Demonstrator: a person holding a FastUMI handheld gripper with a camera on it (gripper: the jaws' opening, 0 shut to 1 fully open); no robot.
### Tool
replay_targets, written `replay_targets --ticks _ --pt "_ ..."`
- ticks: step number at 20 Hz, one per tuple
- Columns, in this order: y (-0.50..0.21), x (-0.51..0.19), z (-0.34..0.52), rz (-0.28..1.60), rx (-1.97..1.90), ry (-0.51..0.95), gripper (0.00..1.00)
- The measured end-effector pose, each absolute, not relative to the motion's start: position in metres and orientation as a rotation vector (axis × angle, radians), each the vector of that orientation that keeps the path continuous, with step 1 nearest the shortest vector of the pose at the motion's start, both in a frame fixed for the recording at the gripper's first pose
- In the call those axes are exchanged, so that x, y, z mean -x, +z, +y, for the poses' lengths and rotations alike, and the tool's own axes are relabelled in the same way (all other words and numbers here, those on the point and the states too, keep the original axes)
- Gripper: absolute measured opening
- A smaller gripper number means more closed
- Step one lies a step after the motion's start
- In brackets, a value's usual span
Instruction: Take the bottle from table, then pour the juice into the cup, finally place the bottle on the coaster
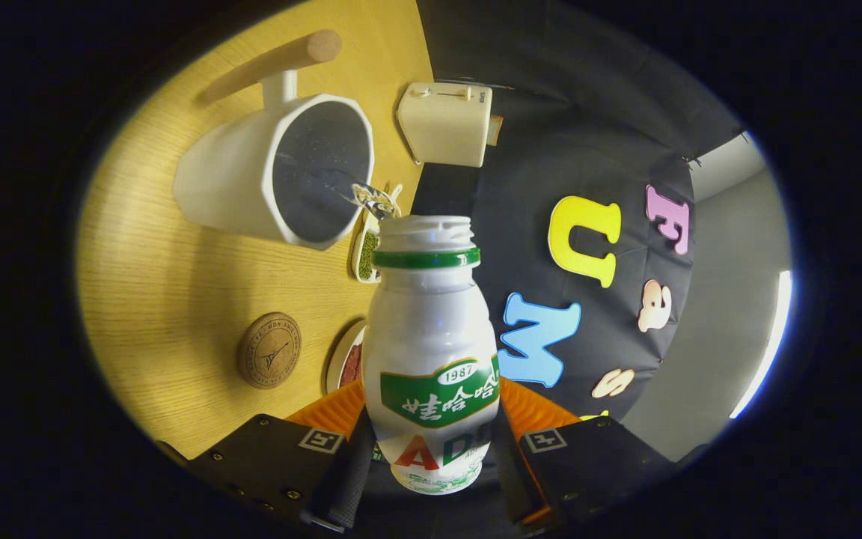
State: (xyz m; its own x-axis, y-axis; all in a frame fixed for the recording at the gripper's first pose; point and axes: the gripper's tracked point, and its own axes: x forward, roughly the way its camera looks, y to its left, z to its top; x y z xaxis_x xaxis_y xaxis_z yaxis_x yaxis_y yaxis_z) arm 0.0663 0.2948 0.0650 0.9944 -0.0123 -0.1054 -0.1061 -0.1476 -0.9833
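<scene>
My gripper [431,457] is shut on a small white bottle [431,337] with a green neck ring and a green label, held between both fingers and tipped over. Its open mouth points at a white cup [251,176] with a dark inside and a wooden handle. A thin clear stream [371,198] runs from the bottle's mouth over the cup's rim. A round cork coaster [269,349] lies on the wooden table [154,299], beside the bottle and nearer the fingers than the cup.
A cream toaster [446,123] stands beyond the cup at the table's edge. A small dish of green beans [366,251] sits behind the bottle's neck, and another white dish [346,359] with something red lies behind the bottle's body.
</scene>
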Motion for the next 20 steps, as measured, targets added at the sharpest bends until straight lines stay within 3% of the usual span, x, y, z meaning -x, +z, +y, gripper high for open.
replay_targets --ticks 20 --pt "0.0728 -0.0668 0.2993 0.083 1.85 0.083 0.72"
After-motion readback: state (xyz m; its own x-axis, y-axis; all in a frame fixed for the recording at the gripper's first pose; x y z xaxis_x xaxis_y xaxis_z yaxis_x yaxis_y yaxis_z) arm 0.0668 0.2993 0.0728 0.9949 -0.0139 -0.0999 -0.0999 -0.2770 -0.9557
